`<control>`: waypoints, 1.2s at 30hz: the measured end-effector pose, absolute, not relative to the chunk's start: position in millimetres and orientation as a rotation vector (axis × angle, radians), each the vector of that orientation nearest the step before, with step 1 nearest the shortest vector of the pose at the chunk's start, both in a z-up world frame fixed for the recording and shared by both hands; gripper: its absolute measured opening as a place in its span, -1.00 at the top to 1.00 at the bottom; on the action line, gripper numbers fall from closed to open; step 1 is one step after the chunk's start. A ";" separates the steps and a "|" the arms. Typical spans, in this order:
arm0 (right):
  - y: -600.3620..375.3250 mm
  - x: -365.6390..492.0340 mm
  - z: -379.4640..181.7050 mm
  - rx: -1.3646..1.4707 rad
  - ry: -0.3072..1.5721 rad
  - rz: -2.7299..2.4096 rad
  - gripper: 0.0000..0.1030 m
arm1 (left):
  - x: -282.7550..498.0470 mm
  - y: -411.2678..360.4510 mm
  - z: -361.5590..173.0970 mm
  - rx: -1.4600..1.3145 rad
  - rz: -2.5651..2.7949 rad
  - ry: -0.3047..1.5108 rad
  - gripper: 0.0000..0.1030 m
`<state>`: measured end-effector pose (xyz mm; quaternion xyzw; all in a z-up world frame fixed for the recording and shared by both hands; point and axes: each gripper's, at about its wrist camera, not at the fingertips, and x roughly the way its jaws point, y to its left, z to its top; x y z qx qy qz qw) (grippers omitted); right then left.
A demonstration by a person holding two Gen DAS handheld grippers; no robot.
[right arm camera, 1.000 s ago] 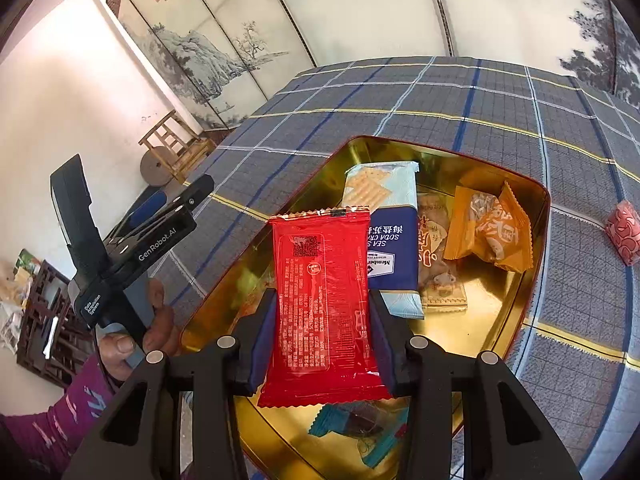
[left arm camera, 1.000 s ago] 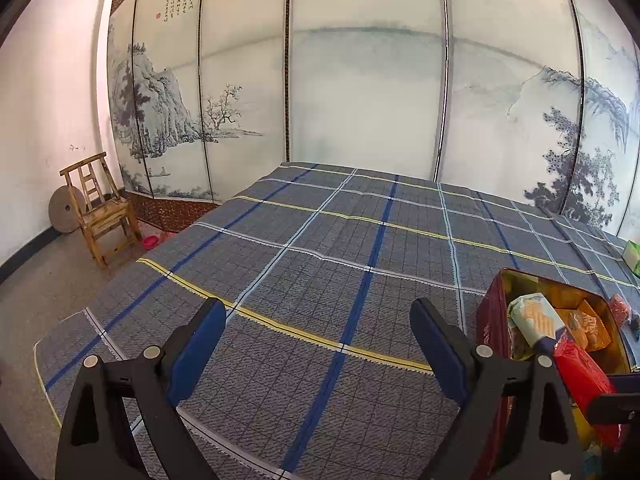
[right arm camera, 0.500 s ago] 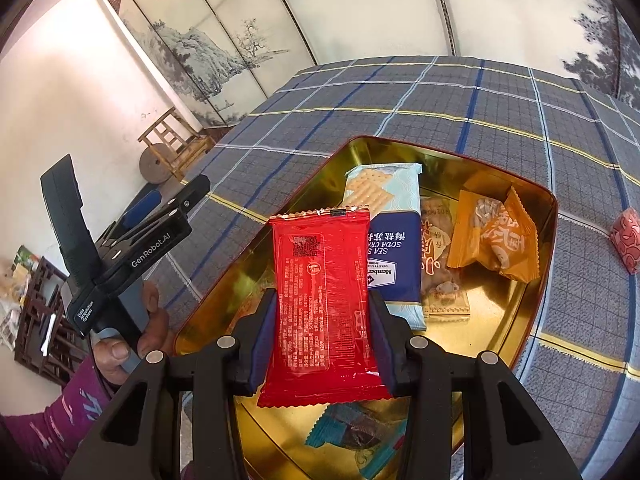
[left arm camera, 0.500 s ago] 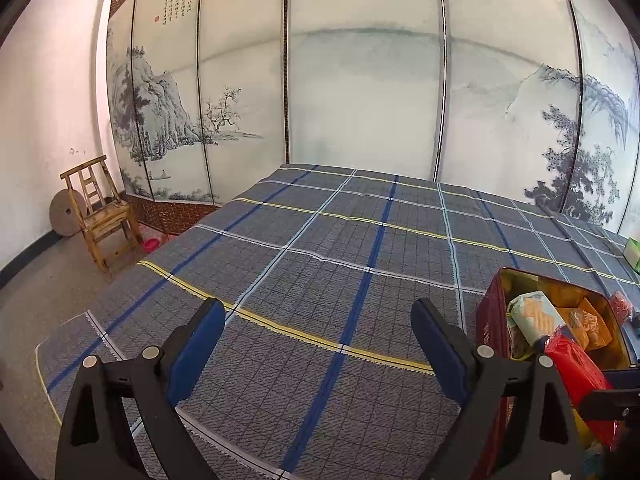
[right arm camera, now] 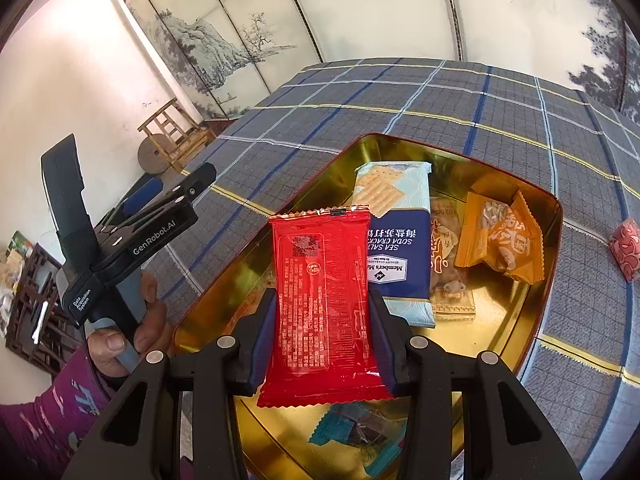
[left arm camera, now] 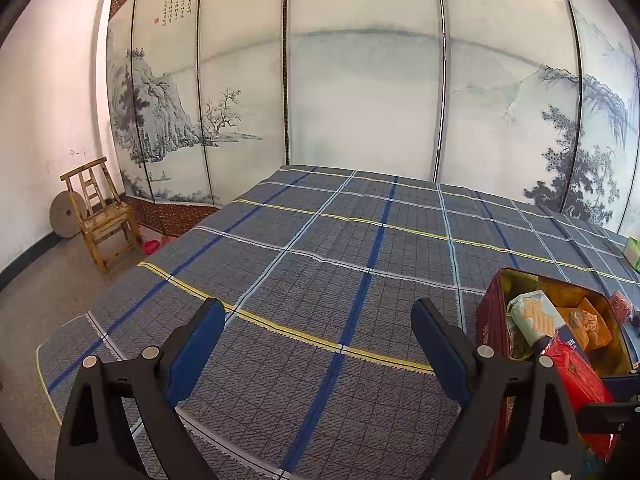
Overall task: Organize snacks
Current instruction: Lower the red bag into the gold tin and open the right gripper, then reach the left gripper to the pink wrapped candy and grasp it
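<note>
My right gripper is shut on a red snack packet and holds it upright over the near half of a gold tin. Inside the tin lie a blue-and-white soda cracker pack, an orange wrapped snack, a beige packet and a teal packet. My left gripper stands open over bare plaid cloth, left of the tin. The red packet shows at that view's right edge.
The plaid cloth covers the whole surface. A small red patterned snack lies on the cloth right of the tin. A green box sits at the far right. A wooden chair and painted screens stand behind.
The tin and its snacks sit slightly lower and to the right in the right wrist view. My left gripper has kept still.
</note>
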<state>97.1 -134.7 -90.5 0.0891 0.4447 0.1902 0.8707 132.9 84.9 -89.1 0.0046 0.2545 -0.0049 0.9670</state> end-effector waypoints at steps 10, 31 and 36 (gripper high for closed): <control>-128.6 81.3 -95.7 0.138 0.936 0.400 0.14 | 132.4 83.4 -88.5 0.015 -0.008 0.515 -0.79; -225.9 21.7 -81.9 0.158 0.722 0.169 0.00 | 132.6 81.4 -88.4 0.024 -0.003 0.513 -0.82; -295.3 -1.1 -71.0 0.248 0.649 0.036 -0.05 | 135.4 84.3 -87.5 0.035 0.002 0.513 -0.83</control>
